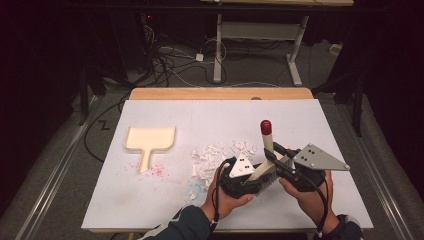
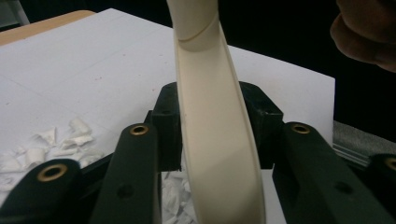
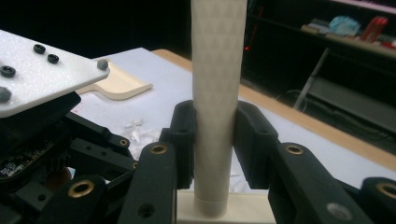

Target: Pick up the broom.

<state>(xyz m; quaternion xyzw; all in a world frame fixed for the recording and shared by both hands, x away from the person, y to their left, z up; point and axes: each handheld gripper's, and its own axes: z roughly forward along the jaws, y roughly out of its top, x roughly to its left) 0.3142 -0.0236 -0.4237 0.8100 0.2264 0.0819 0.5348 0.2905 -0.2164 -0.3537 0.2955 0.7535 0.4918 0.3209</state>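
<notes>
A white-covered wooden counter is seen across the middle of the high view, narrowing toward the top of the frame. A cream plastic dustpan with a short handle is recorded lying flat at the left of centre, well apart from both grippers. A scatter of white paper scraps is noted at the centre, just above the left gripper.

A cream-handled brush with dark bristles and a red tip is held low and right of centre, raised off the counter, its red tip pointing toward the top of the frame. In the left gripper view, the curved cream part of the brush is seen clamped between the black jaws, which are drawn in against it on both sides. In the right gripper view, the straight handle is gripped by the jaws of the right gripper, narrow and pressed to it. Faint red specks are observed below the dustpan.
</notes>
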